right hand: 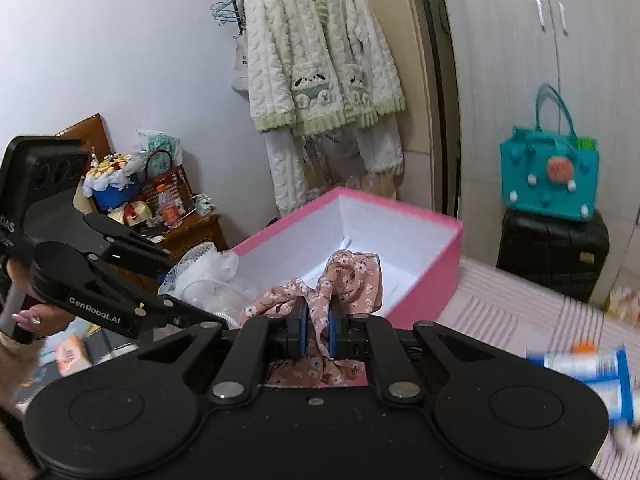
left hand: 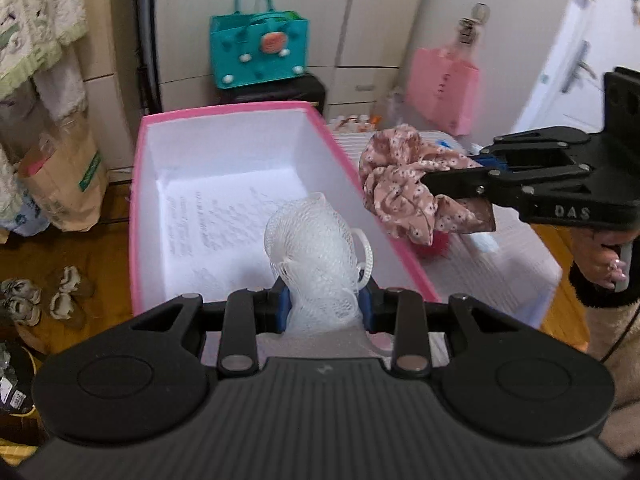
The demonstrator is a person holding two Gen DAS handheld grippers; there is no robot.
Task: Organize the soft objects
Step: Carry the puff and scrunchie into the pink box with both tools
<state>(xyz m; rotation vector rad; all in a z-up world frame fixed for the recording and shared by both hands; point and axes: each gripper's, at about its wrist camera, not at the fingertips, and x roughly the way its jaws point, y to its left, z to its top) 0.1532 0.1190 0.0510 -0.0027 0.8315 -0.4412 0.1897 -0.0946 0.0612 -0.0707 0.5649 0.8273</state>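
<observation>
My left gripper (left hand: 325,307) is shut on a white mesh bath puff (left hand: 312,256), held above the near end of a pink box (left hand: 138,200) with a white inside and a printed sheet on its floor. My right gripper (right hand: 318,330) is shut on a pink floral scrunchie (right hand: 352,276), which hangs just outside the box's right wall. In the left wrist view the right gripper (left hand: 434,186) comes in from the right with the scrunchie (left hand: 400,184). In the right wrist view the left gripper (right hand: 216,322) and the puff (right hand: 200,276) sit at the left, by the pink box (right hand: 420,276).
The box stands on a striped bed cover (left hand: 516,264). Behind it are a teal handbag (left hand: 260,50) on a black suitcase (right hand: 552,252), a pink paper bag (left hand: 442,88) and wardrobe doors. A fleece robe (right hand: 320,52) hangs at the wall; shoes (left hand: 64,292) lie on the wooden floor.
</observation>
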